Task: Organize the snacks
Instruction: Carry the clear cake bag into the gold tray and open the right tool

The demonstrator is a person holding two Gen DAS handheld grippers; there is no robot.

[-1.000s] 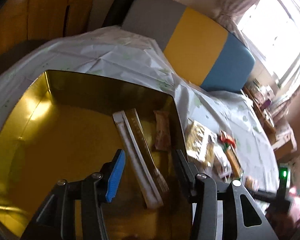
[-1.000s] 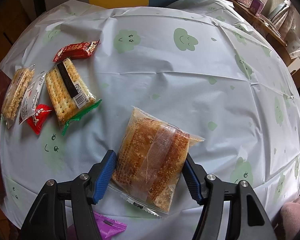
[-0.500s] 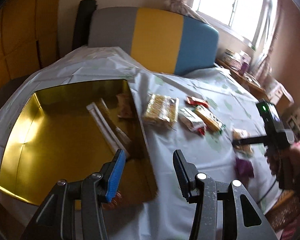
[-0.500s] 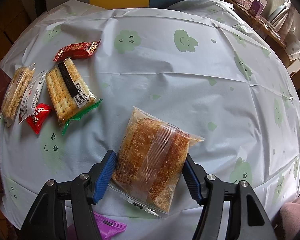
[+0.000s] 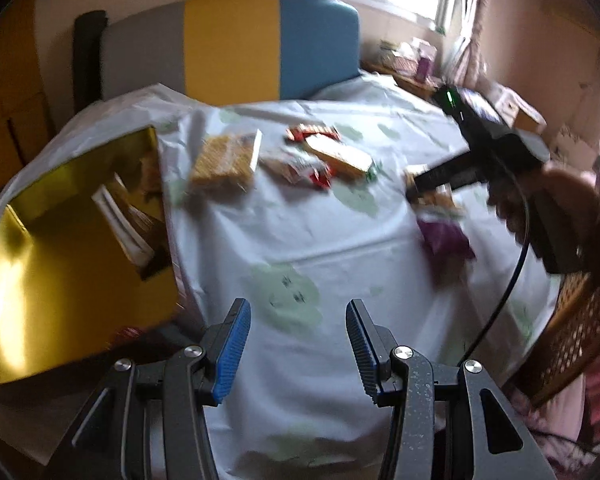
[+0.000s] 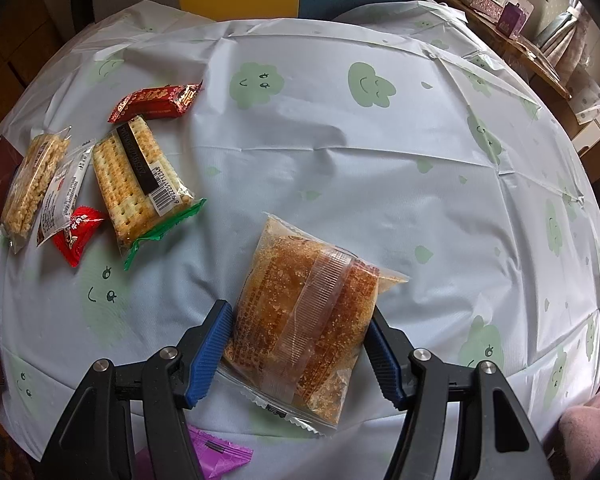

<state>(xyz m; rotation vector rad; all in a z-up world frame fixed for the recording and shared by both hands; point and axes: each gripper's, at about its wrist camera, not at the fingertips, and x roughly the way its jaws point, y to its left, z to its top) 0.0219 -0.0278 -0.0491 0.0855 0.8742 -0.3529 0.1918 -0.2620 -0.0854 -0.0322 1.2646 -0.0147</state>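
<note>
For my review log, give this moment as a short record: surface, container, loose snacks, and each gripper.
surface: table under a pale tablecloth printed with green smiling clouds
container: gold box, open, a long packet and another snack inside
loose snacks: cracker pack, red bar, puffed-rice pack, small red candy, purple packet
right gripper: pads against both sides of the crumb-coated pastry pack
left gripper: open, nothing between its pads, over bare cloth beside the box
</note>
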